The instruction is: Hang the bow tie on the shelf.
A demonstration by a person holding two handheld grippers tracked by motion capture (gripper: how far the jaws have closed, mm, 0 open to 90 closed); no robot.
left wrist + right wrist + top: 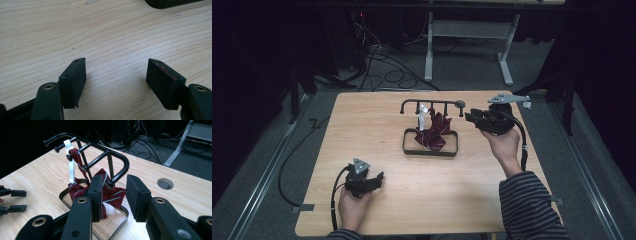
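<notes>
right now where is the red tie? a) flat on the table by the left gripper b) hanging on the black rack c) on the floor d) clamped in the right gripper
b: the tie hangs from a peg of the rack, bunching onto its base, while the right gripper stands open and apart from it.

No text, label, brand, number or sign can be read on anything in these views.

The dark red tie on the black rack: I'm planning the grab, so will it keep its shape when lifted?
Probably not. The tie drapes in soft folds over the rack and pools on the base, so it likely sags. It looks light, and its white strap may snag on a peg.
</notes>
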